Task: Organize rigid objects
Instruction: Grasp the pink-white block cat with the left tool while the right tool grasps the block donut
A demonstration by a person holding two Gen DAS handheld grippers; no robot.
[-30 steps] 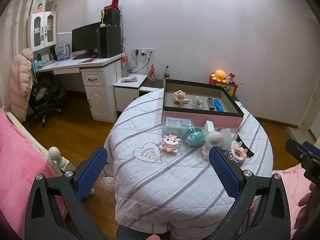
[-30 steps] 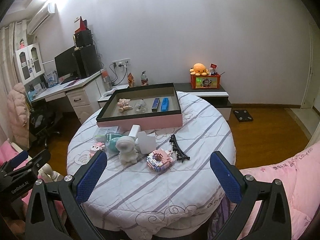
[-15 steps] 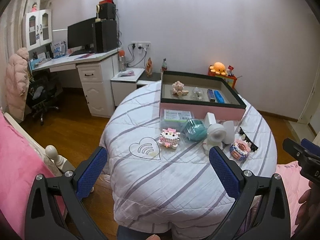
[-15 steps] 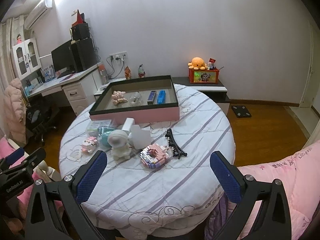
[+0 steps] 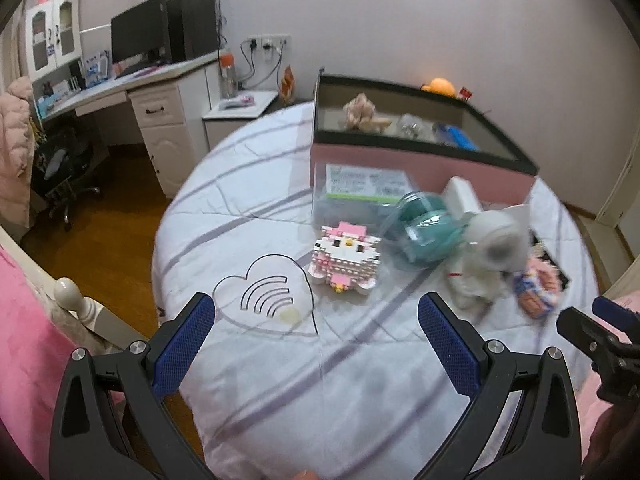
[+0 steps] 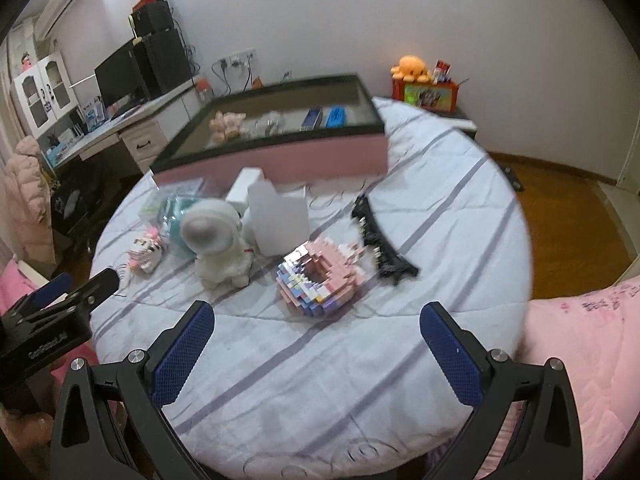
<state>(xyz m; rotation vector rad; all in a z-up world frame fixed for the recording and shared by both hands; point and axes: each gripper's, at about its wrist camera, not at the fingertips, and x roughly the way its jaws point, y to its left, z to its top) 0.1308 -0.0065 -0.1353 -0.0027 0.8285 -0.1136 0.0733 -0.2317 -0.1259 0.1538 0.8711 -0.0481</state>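
Both grippers have black frames, silver screws and blue textured fingers (image 5: 182,350).

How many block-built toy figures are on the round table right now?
2. A pink-and-white cat figure stands near the table's left side, in front of the teal container. A pink ring-shaped build lies beside the black tower model. More could be hidden behind others.

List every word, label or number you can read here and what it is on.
Left hand-held gripper body: white lettering, too blurred to read.
Clear packet label: green and white print, too blurred.
Pink quilt: embroidered characters, not legible.
Red box by the wall: pictures, no readable text.
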